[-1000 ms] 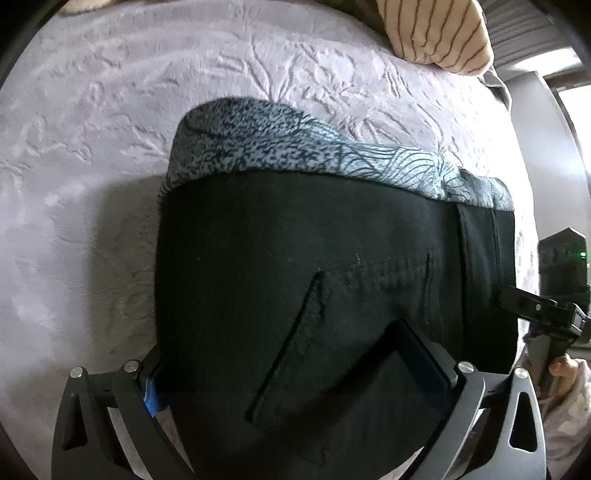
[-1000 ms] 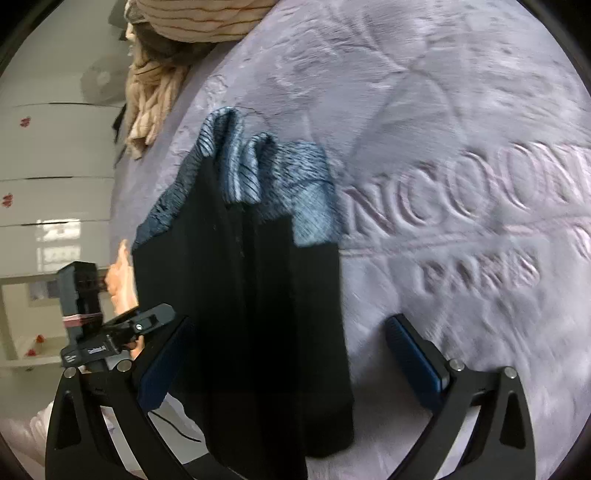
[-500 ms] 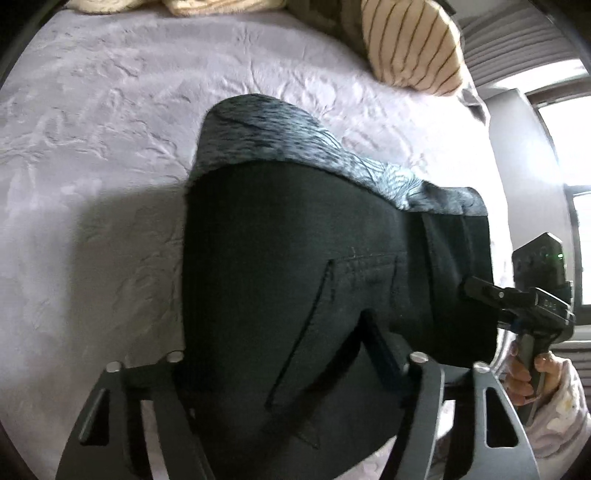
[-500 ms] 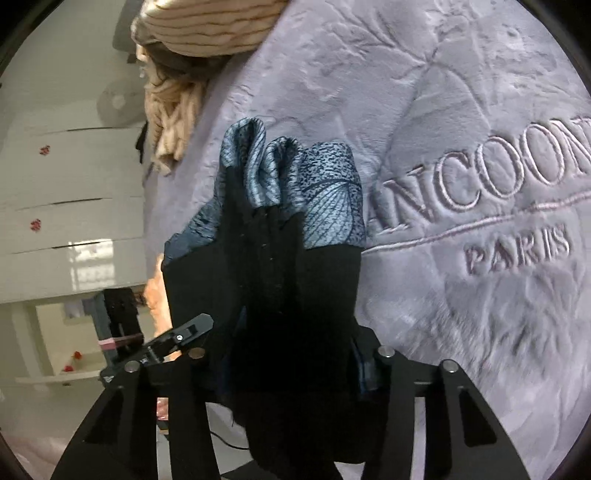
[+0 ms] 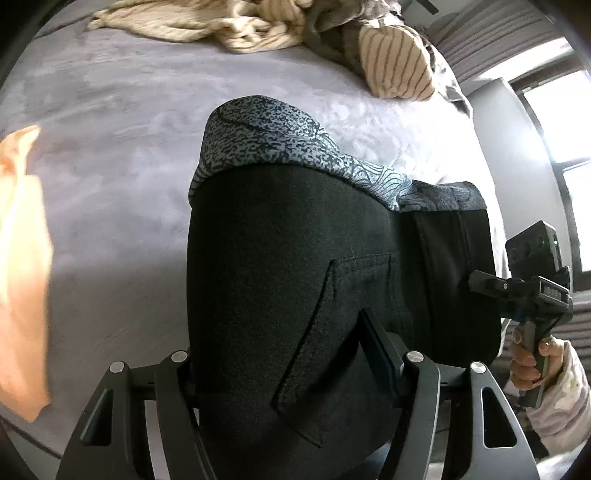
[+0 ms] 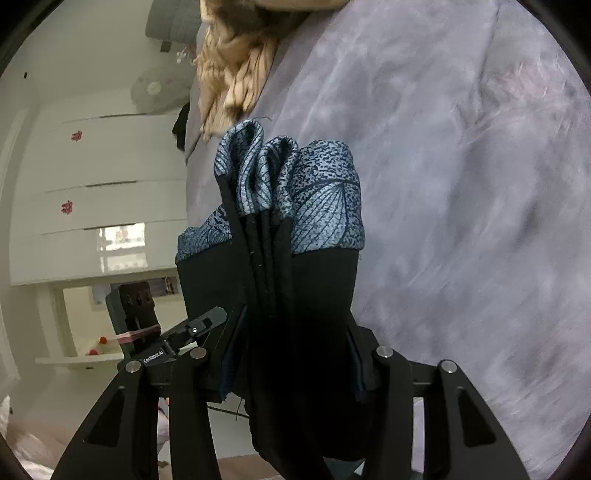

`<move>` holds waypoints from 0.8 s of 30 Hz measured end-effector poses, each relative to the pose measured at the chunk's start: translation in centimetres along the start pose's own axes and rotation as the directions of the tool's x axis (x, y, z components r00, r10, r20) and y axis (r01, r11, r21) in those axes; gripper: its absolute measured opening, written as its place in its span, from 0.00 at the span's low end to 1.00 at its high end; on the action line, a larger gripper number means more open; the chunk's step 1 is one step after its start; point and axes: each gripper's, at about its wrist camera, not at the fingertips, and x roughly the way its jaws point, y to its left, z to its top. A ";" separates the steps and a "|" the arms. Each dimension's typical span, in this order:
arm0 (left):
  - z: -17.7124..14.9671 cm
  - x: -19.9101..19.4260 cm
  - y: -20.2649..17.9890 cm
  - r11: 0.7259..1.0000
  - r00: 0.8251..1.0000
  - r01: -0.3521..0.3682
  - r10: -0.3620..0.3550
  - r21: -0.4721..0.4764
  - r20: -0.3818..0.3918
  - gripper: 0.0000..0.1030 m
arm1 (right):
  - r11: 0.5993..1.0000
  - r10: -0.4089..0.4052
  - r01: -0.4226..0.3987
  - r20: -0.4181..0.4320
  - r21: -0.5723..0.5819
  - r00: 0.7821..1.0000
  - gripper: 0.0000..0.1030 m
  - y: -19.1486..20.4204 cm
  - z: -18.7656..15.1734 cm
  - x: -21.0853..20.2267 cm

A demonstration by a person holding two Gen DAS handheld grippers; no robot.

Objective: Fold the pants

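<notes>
Pants: the black pants point(image 5: 295, 295) with a blue patterned band point(image 5: 266, 140) are a folded bundle held above the grey bedspread point(image 5: 110, 147), between the two tongs; the band points to 12 o'clock in both views.
Layers: in the right wrist view the pants point(image 6: 306, 314) show several stacked edges side by side, so I judge the folding is nearly complete.
Left gripper point(image 5: 284, 354): half-narrow, pressed on the bundle's near edge, to keep the layers together.
Right gripper point(image 6: 295, 339): half-narrow, clamped on the other end; it appears at 3 o'clock in the left view, with a hand point(image 5: 528, 358) on its handle.
Reason for hold: two grips keep the bundle flat while it is carried.
Surroundings: a striped pillow point(image 5: 395, 62) at 1 o'clock, a beige knitted cloth point(image 5: 207, 26) at 11 o'clock, an orange cloth point(image 5: 22, 277) at 9 o'clock.
</notes>
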 end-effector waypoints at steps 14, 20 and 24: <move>-4.9 2.3 6.1 0.968 0.968 -0.252 0.252 -0.024 0.014 0.82 | 0.958 -0.287 0.287 -0.056 0.001 0.956 0.56 -1.1 -3.9 7.2; -4.8 1.4 4.1 0.946 0.946 -0.324 0.324 -0.009 0.026 0.82 | 0.897 -0.443 0.443 -0.023 -0.018 0.896 0.62 -0.4 -3.4 5.6; -4.4 1.2 2.5 0.921 0.921 -0.388 0.388 0.021 0.027 0.82 | 0.857 -0.514 0.514 0.011 -0.032 0.858 0.63 -0.3 -4.3 3.9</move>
